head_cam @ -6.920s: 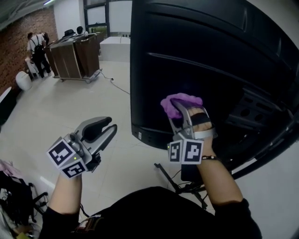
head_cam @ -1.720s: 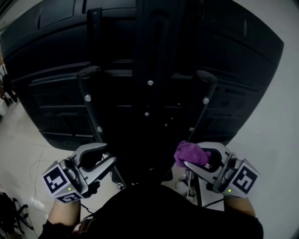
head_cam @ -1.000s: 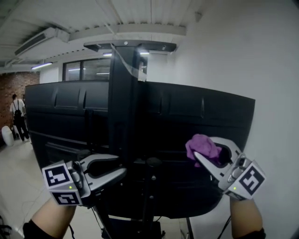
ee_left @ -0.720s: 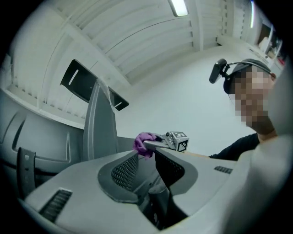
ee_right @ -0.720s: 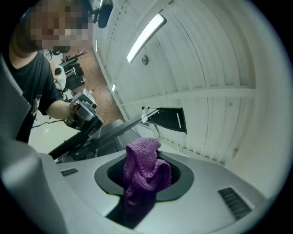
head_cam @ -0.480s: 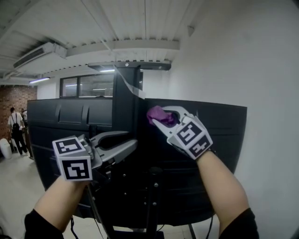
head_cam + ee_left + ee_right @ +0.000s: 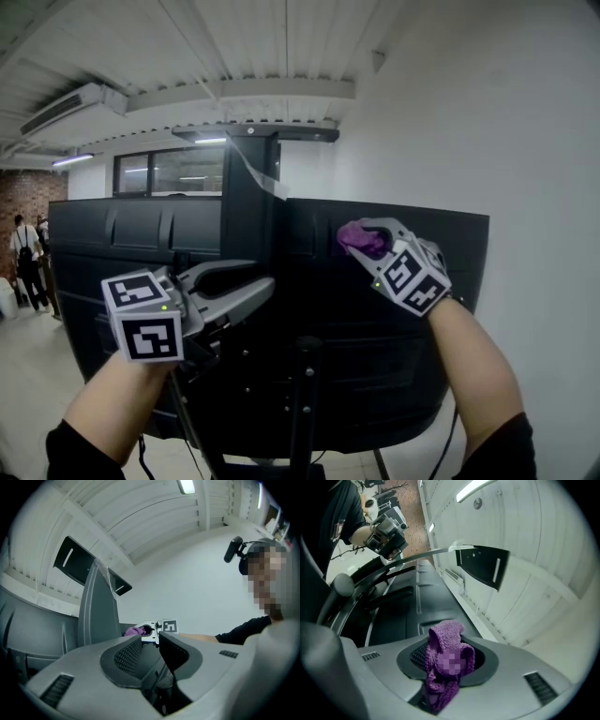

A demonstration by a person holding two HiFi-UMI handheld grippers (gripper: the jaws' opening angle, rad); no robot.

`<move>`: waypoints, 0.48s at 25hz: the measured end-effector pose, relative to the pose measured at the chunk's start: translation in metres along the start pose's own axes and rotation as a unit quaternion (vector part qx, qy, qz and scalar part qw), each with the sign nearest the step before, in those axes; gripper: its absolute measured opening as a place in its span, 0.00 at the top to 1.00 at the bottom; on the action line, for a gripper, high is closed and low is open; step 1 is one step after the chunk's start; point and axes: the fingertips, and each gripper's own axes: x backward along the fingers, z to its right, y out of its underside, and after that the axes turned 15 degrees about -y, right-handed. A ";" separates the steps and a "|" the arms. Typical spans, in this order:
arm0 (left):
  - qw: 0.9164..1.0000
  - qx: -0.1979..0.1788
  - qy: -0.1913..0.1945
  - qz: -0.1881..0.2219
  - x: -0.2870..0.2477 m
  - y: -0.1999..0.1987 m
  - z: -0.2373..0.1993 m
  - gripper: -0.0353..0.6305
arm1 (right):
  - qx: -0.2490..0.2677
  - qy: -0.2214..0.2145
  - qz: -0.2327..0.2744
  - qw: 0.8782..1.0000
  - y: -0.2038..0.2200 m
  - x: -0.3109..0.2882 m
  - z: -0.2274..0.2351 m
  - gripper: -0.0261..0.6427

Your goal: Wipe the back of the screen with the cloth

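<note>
Held: one purple cloth (image 7: 443,641), pinched in our right gripper (image 7: 367,236) at the screen (image 7: 375,347) back's upper edge, placed for wiping; our left gripper (image 7: 246,279), jaws narrowly apart, empty, waits lower.

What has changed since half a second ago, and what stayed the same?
The right hand-held gripper moved rightward along the top of the screen back, carrying the purple cloth. It stays shut on the cloth; the left hand-held gripper remains open and empty.
</note>
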 end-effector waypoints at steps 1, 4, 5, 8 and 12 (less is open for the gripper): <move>1.000 -0.001 -0.001 -0.001 0.000 0.000 0.001 0.79 | -0.007 0.007 -0.009 1.000 0.018 0.012 0.006 0.78; 1.000 0.001 0.003 -0.008 -0.002 0.005 0.004 0.79 | -0.037 0.025 -0.023 0.999 0.068 0.054 0.026 0.77; 1.000 0.003 0.003 -0.009 -0.002 0.005 0.004 0.79 | -0.043 0.035 -0.038 0.998 0.087 0.069 0.033 0.77; 1.000 0.005 0.001 -0.013 -0.004 0.010 0.005 0.79 | -0.067 0.079 -0.095 0.990 0.158 0.112 0.051 0.77; 1.000 0.007 -0.002 -0.021 -0.007 0.019 0.009 0.79 | -0.129 0.142 -0.135 0.972 0.235 0.169 0.073 0.77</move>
